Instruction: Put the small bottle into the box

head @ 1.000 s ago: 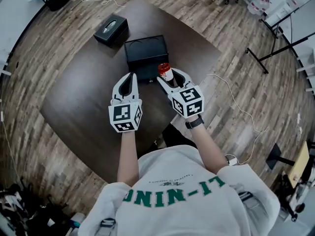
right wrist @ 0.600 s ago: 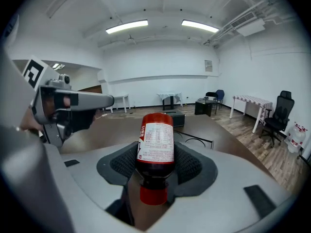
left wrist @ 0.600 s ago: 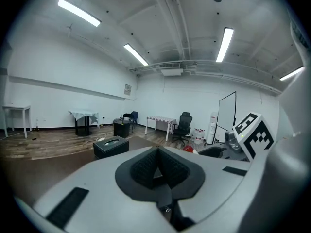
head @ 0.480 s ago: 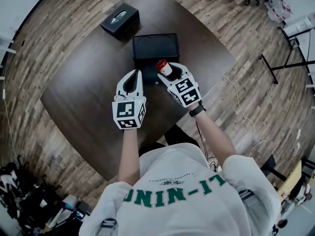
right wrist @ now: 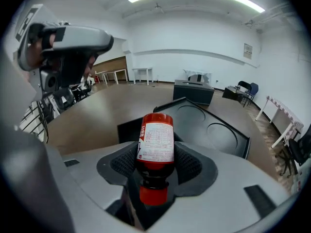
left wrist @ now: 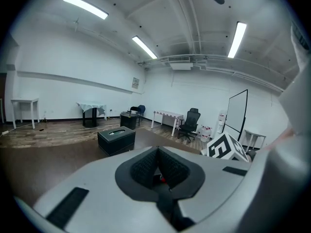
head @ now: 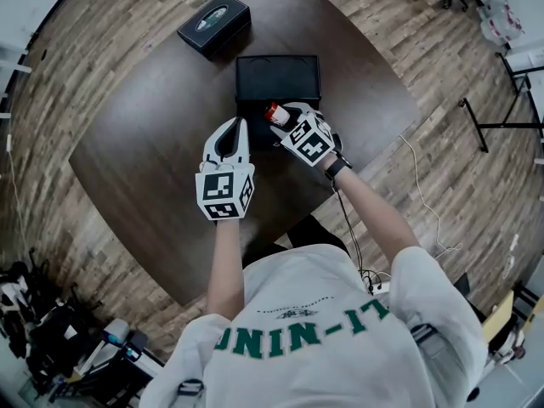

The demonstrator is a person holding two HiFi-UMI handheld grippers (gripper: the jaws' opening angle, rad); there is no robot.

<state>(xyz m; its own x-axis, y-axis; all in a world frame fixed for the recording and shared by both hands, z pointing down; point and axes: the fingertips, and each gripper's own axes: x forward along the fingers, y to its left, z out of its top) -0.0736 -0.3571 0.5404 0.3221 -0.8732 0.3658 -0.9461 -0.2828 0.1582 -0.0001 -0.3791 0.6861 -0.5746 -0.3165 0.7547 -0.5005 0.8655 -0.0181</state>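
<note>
One small bottle (right wrist: 156, 141), dark with a red cap, a red base and a white printed label, is clamped between the pads of my right tool (head: 283, 119). Its cap points toward me, and it is over the near edge of the black box (head: 278, 58) on the table (head: 144, 143). The box stands open, its inside dark. My left tool (head: 231, 134) has its jaws pressed together, just left of the bottle.

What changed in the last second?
The right hand-held gripper, shut on the small bottle, swung inward along the near side of the box, tipping the bottle base-first toward it. Nothing was grabbed or released. The left hand-held gripper stayed shut and empty; the box and tissue box stayed put.
</note>
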